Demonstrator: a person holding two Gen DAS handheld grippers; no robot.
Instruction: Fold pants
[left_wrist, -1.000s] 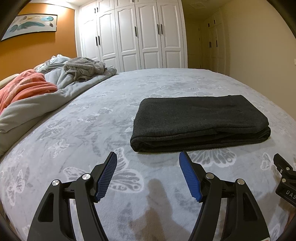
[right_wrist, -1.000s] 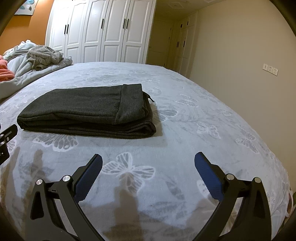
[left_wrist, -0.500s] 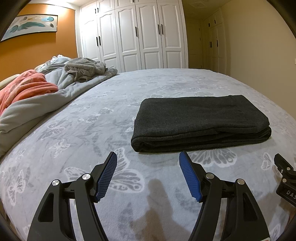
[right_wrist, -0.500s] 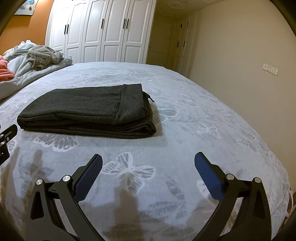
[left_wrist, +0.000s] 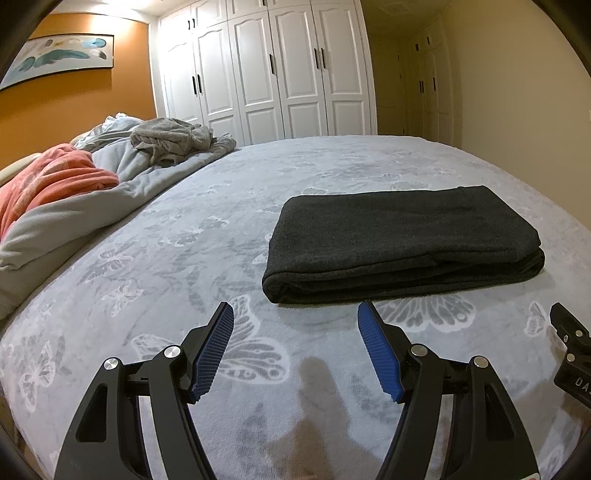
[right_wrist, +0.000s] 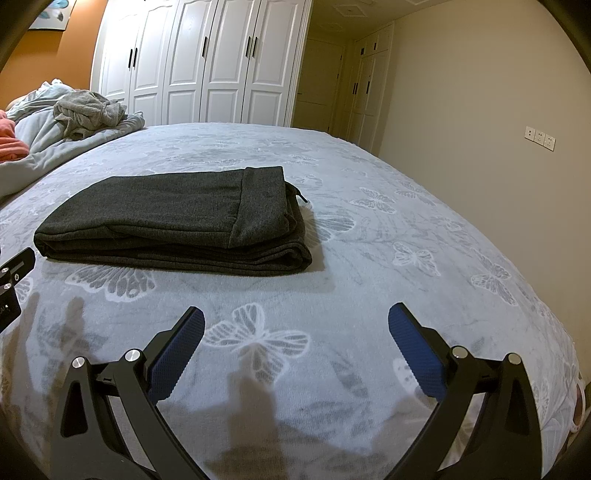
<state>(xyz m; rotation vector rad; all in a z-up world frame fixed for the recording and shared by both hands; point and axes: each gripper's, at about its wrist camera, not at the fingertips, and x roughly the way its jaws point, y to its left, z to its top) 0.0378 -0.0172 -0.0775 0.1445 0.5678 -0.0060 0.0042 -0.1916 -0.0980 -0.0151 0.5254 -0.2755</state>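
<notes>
Dark grey pants (left_wrist: 399, 236) lie folded in a flat rectangular stack on the bed, with the waistband and a drawstring at the right end in the right wrist view (right_wrist: 177, 218). My left gripper (left_wrist: 295, 314) is open and empty, hovering above the bedspread just short of the stack's near left corner. My right gripper (right_wrist: 295, 317) is open wide and empty, nearer than the stack and to its right. Neither touches the pants.
The bed has a grey butterfly-print cover (left_wrist: 177, 266). A heap of grey bedding (left_wrist: 122, 173), a pink blanket (left_wrist: 55, 177) and a crumpled grey garment (left_wrist: 170, 144) lie at the far left. White wardrobe doors (left_wrist: 280, 70) stand behind. The bed's right edge (right_wrist: 546, 306) drops toward the wall.
</notes>
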